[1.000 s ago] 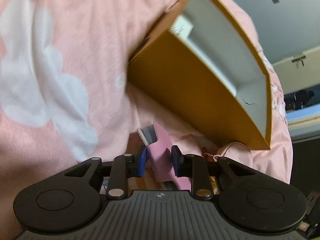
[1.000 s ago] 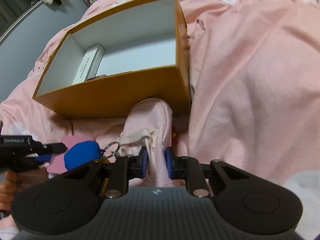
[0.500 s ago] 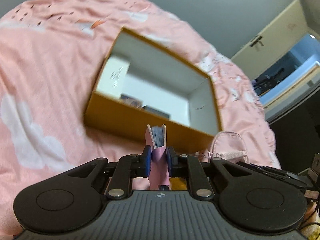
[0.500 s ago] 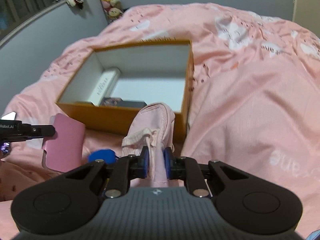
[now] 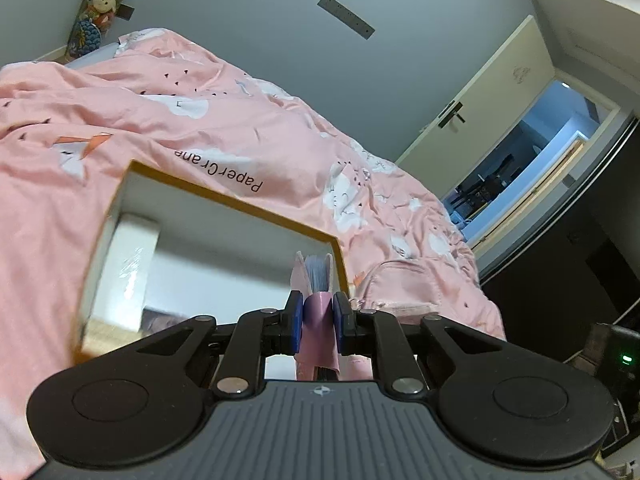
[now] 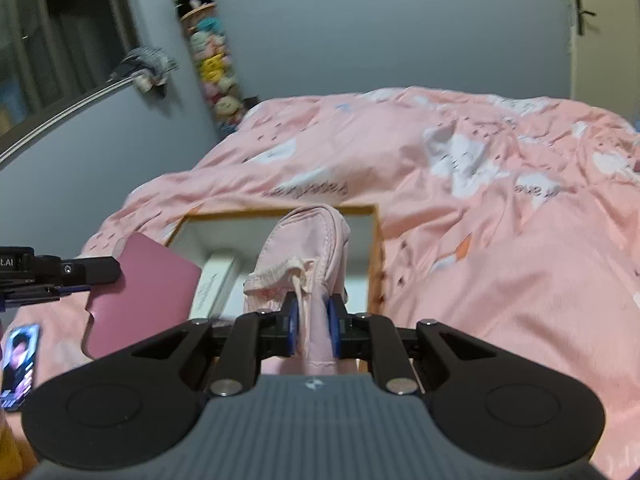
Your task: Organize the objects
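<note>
Left gripper (image 5: 314, 322) fingers clamped on stiff, light pink notebook (image 5: 316, 312) edge-on; right gripper (image 6: 313, 326) fingers pinching soft, floppy pink pouch (image 6: 308, 248) near its strap, sagging above the box (image 6: 376, 248).

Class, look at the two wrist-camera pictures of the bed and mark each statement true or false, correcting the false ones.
1. The left gripper is shut on a pink booklet. True.
2. The right gripper is empty. False: its jaws clamp a pale pink fabric pouch.
3. The open orange cardboard box rests on a pink duvet. True.
4. The box is empty. False: a white carton lies inside.
5. A phone with a lit screen lies inside the box. False: it is on the bed, outside it.
</note>
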`<state>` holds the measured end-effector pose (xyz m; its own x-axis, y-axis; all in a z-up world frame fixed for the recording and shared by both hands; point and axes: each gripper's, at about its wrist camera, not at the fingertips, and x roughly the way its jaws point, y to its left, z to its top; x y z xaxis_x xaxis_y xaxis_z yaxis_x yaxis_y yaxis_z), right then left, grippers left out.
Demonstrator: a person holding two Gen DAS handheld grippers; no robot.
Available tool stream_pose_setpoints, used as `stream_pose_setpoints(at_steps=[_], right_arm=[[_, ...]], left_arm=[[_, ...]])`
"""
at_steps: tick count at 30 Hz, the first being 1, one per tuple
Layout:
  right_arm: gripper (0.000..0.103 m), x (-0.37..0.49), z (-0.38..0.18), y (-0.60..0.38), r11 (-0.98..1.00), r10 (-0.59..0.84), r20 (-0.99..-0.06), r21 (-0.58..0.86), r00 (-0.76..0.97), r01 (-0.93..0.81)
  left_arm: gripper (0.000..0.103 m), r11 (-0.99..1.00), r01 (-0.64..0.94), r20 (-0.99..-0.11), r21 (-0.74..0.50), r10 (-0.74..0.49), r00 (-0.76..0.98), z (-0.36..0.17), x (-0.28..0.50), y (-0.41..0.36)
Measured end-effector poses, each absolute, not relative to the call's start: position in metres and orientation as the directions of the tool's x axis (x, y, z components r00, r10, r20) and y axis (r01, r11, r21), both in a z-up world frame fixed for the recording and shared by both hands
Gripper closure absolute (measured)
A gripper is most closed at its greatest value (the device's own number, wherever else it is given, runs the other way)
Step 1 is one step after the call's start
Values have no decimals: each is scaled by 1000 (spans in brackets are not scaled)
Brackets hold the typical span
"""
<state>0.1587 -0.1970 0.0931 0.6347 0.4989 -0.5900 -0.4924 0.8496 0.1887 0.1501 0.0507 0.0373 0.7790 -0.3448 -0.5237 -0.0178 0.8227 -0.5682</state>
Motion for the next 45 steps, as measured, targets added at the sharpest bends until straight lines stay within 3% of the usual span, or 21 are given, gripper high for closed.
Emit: stream_pose_setpoints(at_steps=[10,20,26,32,39,45], right_arm=[[87,199,68,-182,883,435,-593,133,677,-451],[86,212,53,-176,887,403,-599,69,692,-456],[86,214,49,-174,888,396,-604,59,692,-456],[86,213,47,-171,886,388,-602,33,698,-463],[86,207,49,-168,869,402,-618,24,675,-495],[86,203,39,-153,825,435,-680,39,590,-564]], left_arm=[[86,828,-23,-598,-560,-385,703,-36,229,18],[86,755,-85,-668,-650,-514,538,-99,252,2],[85,763,-127,-711,-634,-511,482,-111,255,4],[83,882,-158,-836,-445,-345,427,-106,249,-2],[78,875,-137,-791,-465,-341,509,-81,227,15],[78,907,-149,-760,-394,-230,608,-53,190,37]])
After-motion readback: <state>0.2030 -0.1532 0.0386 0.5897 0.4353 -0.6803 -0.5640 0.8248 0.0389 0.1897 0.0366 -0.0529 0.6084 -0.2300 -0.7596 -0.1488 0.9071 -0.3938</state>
